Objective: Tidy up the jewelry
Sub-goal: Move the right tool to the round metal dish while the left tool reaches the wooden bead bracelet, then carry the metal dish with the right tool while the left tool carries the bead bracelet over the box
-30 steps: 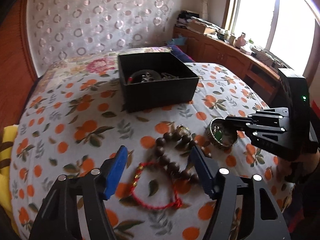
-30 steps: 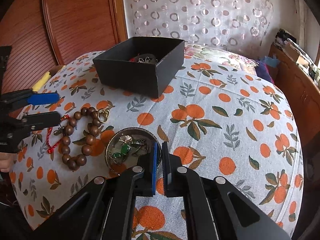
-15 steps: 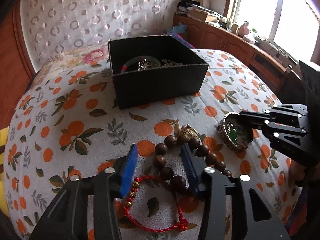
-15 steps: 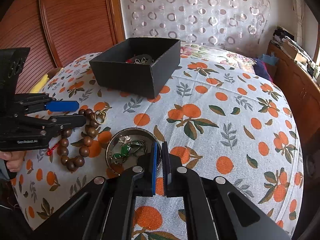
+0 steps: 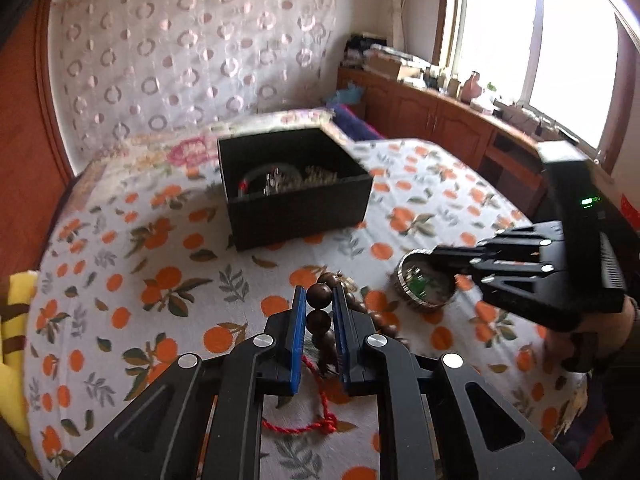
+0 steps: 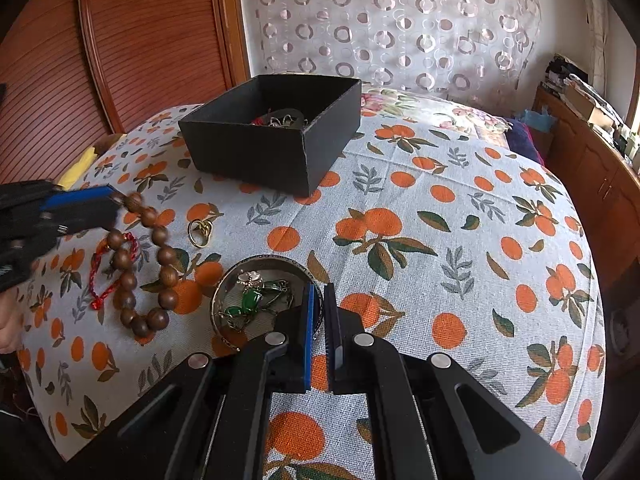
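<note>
My left gripper [image 5: 319, 294] is shut on the brown wooden bead bracelet [image 5: 319, 321], lifting one end; the rest of the bracelet [image 6: 162, 258] trails on the orange-print cloth. A red cord bracelet [image 6: 114, 268] lies under it. My right gripper [image 6: 319, 292] is shut on the rim of a round metal bangle [image 6: 240, 272] that rings a green-stone piece [image 6: 252, 300]. A small gold ring [image 6: 200, 232] lies beside the beads. The open black box [image 6: 276, 128] with jewelry inside stands farther back.
The cloth-covered surface [image 6: 440, 240] slopes off at its edges. A wooden cabinet [image 5: 440, 120] with clutter runs under the window on the right. A wooden panel [image 6: 140, 40] and a patterned curtain [image 6: 400, 20] stand behind. A yellow cloth [image 5: 12, 320] lies at the left edge.
My left gripper moved forward over the beads and closed on the wooden bracelet, raising its end. My right gripper stayed shut on the bangle.
</note>
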Motion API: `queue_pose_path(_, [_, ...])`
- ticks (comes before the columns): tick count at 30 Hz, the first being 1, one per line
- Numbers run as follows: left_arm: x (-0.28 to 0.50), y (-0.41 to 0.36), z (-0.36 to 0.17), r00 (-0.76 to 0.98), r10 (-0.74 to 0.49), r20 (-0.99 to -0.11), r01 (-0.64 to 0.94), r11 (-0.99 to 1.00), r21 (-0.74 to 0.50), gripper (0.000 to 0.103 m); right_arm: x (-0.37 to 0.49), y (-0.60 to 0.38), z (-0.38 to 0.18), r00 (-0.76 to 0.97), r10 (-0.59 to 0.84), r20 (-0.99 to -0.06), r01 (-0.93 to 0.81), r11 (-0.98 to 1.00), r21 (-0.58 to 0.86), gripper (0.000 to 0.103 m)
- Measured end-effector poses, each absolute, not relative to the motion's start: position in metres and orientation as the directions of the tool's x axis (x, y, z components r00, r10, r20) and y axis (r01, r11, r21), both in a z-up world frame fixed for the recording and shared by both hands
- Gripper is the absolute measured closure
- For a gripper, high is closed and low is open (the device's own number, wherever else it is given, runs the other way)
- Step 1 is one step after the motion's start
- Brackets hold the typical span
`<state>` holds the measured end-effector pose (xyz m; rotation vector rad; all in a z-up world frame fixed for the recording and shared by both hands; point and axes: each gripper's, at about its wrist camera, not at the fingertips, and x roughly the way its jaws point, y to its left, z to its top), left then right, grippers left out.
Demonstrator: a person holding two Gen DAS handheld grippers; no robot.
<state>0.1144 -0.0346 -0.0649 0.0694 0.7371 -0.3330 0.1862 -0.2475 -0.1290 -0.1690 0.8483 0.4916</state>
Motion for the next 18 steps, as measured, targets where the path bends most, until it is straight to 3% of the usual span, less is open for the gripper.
queue_pose_path(18, [0.090, -0.026, -0.036, 0.753, -0.286, -0.593, 0.297, 0.951, -0.082, 0.091, 0.181, -0.246, -0.111, 0.582, 0.402, -0.706, -0.498, 0.863, 0.081, 0.098])
